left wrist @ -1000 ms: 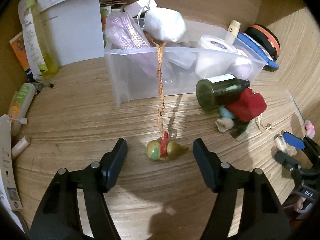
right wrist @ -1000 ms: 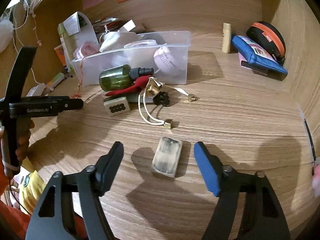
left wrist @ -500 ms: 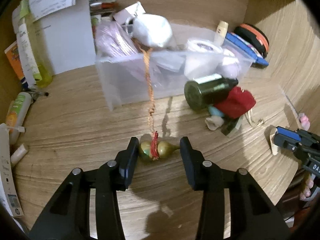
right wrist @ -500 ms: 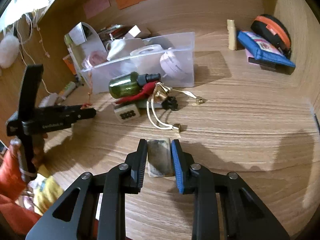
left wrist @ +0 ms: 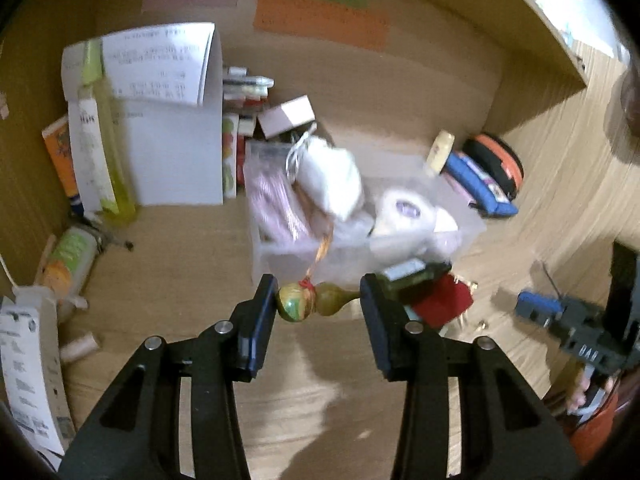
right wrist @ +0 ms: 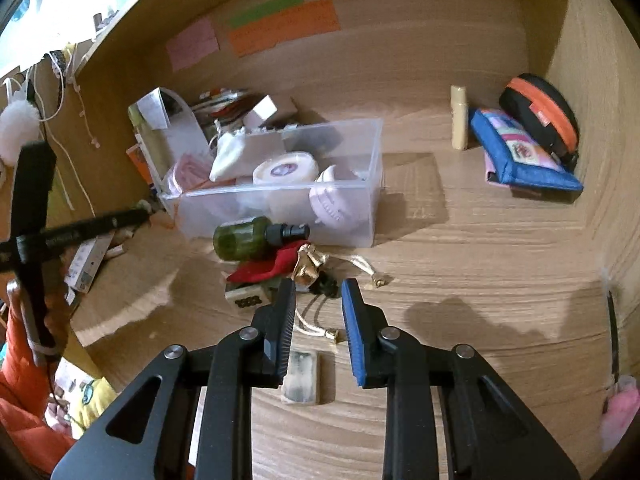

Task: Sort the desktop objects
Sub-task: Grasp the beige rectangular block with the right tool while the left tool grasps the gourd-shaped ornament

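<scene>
Left gripper (left wrist: 318, 302) clamps the gourd charm (left wrist: 310, 303), lifted before the clear bin (right wrist: 280, 196); keep its cord slack while carrying over the rim. Right gripper (right wrist: 318, 320), jaws parted and empty, hangs above the small translucent case (right wrist: 301, 376) lying on the desk (right wrist: 460, 280); lower squarely before closing.

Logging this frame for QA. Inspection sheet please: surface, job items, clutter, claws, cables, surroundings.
Surface: wooden desk, crowded at the back.
Job's things: gourd charm gripped, apparently lifted; pale block flat on the desk; clear bin partly filled.
Clutter: green bottle on its side, red pouch, blue pouch, black-and-orange case.
Claws: left claw shut on the gourd charm; right claw open, empty, above the pale block.
Cables: orange cord from charm to bin; white drawstring loose on desk.
Surroundings: paper notes on the back wall.
</scene>
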`<move>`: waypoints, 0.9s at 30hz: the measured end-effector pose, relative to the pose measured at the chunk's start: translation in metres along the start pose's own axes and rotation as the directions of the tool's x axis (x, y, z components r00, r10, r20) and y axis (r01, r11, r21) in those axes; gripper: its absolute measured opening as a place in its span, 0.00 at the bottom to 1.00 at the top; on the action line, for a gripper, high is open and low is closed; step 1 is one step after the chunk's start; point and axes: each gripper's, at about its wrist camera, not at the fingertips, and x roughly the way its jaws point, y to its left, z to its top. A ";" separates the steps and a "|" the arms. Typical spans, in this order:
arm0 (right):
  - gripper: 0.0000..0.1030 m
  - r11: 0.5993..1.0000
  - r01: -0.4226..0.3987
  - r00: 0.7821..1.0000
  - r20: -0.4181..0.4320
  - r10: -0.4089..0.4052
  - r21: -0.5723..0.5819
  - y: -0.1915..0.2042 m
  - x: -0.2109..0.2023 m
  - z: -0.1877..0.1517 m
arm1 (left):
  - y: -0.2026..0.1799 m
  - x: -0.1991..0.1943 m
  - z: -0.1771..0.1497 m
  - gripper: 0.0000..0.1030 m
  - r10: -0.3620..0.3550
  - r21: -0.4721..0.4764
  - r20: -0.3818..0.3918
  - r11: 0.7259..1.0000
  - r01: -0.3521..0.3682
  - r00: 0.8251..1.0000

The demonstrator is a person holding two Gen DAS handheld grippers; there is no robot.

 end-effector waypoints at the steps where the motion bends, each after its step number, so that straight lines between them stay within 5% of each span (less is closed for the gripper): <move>1: 0.26 1.000 -0.003 1.000 -0.023 0.003 0.001 0.001 0.003 -0.002 | 0.000 -0.001 0.002 0.41 -0.001 -0.001 0.008 1.000 0.001 1.000; 4: 0.38 1.000 0.012 0.997 -0.073 -0.014 -0.027 0.006 0.011 -0.012 | 0.000 0.001 0.009 0.41 -0.013 -0.001 0.020 1.000 0.013 1.000; 11: 0.39 0.991 0.058 0.983 -0.167 -0.079 -0.123 0.021 0.031 -0.032 | -0.006 0.011 0.016 0.41 -0.040 0.008 0.023 0.999 0.040 0.999; 16: 0.21 0.988 0.053 0.979 -0.190 -0.080 -0.143 0.025 0.033 -0.031 | -0.010 0.014 0.031 0.41 -0.047 0.025 0.049 0.999 0.046 0.998; 27: 0.21 0.991 0.075 0.996 -0.030 -0.079 -0.115 0.007 0.005 0.031 | -0.006 0.006 0.066 0.41 -0.067 0.009 0.145 0.998 0.066 0.987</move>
